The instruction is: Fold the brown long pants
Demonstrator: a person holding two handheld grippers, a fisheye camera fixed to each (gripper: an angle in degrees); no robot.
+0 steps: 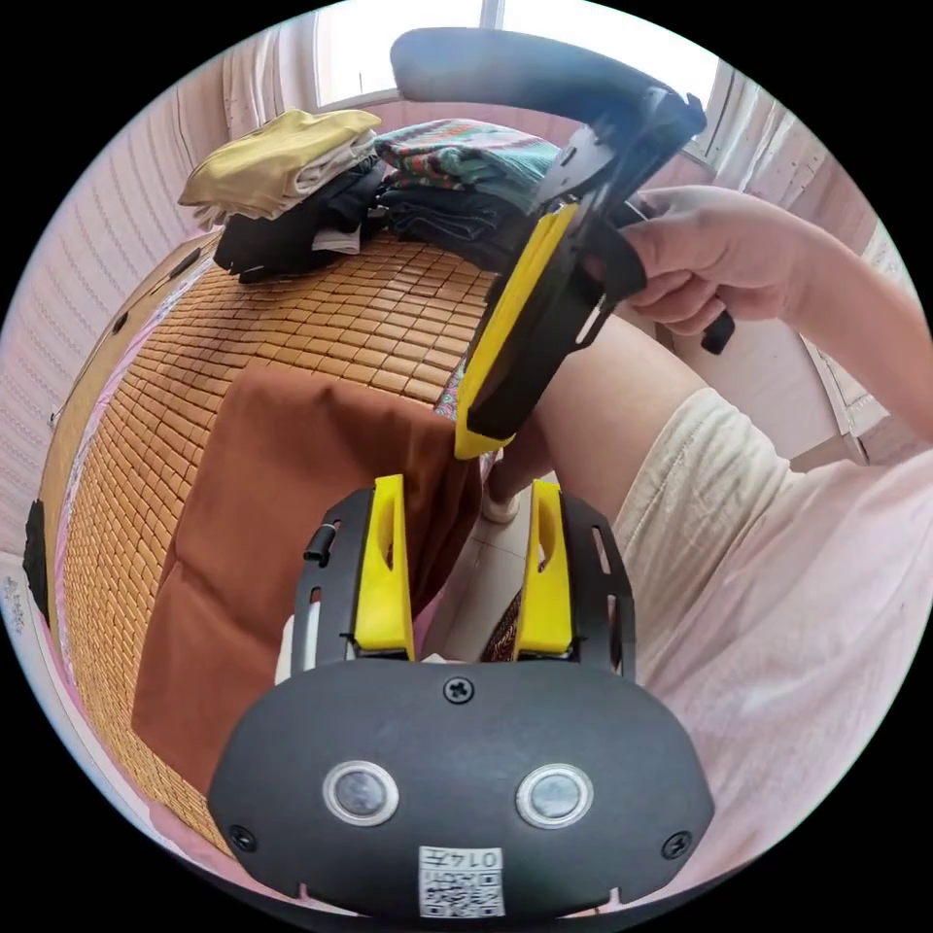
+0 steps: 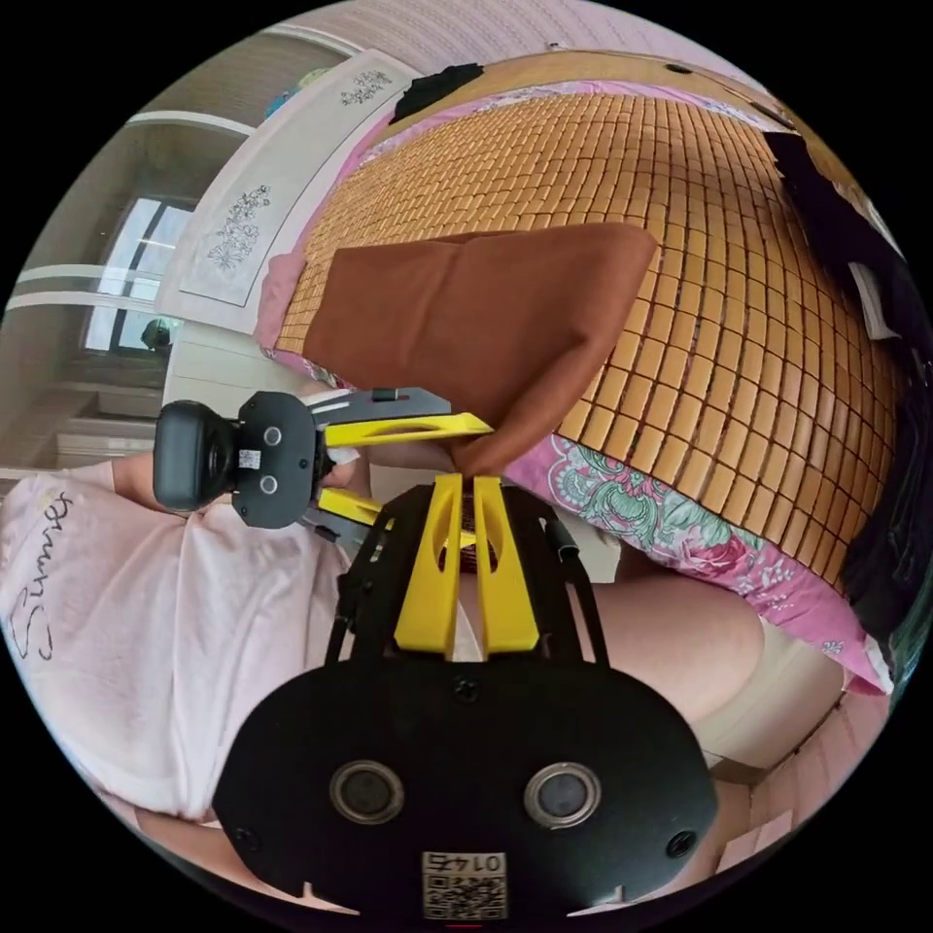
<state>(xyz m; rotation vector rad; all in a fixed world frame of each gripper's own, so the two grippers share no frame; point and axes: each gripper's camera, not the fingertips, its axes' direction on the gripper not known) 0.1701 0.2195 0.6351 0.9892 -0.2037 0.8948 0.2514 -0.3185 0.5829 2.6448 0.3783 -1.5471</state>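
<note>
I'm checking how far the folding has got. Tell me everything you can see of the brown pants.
The pants are plain brown woven-looking cloth, folded into a flat, roughly rectangular stack with layered edges. They lie on the bamboo mat at the bed's edge, with one corner hanging over the side. The right tool sits at that hanging corner, jaws nearly together; whether they pinch it I cannot tell. The left tool is open, beside the pants.

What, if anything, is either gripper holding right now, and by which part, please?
The right gripper is shut on the brown pants, pinching a corner that hangs off the bed's edge. The left gripper is open, holding nothing.
</note>
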